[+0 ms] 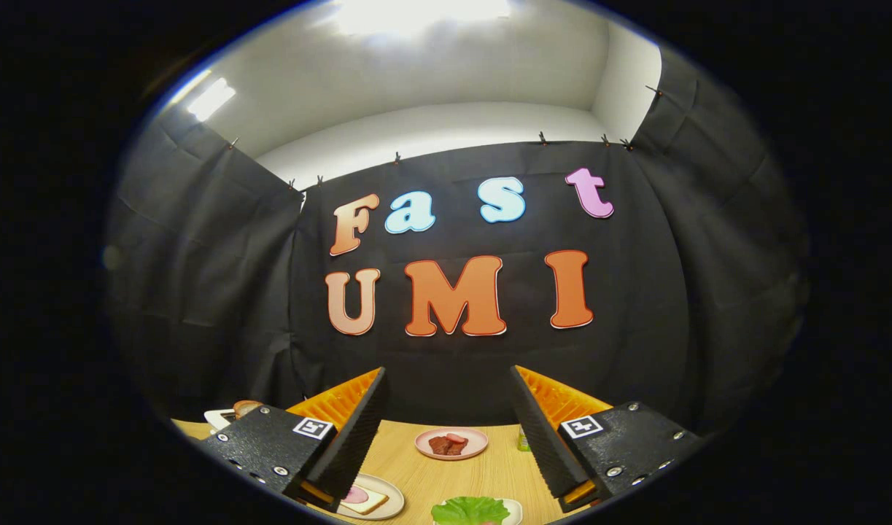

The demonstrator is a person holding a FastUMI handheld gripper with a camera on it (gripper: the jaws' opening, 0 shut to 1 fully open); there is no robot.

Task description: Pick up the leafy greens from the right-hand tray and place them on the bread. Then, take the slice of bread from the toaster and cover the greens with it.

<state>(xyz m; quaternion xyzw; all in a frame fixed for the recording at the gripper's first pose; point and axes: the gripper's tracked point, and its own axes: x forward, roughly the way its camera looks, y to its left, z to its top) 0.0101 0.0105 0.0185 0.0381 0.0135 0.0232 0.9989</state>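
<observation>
Leafy greens (470,510) — cut off below

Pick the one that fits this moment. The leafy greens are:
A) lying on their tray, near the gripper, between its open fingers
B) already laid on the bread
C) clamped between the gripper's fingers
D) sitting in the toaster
A: the leafy greens rest on their tray, with the gripper open wide above, its fingers touching nothing.
</observation>
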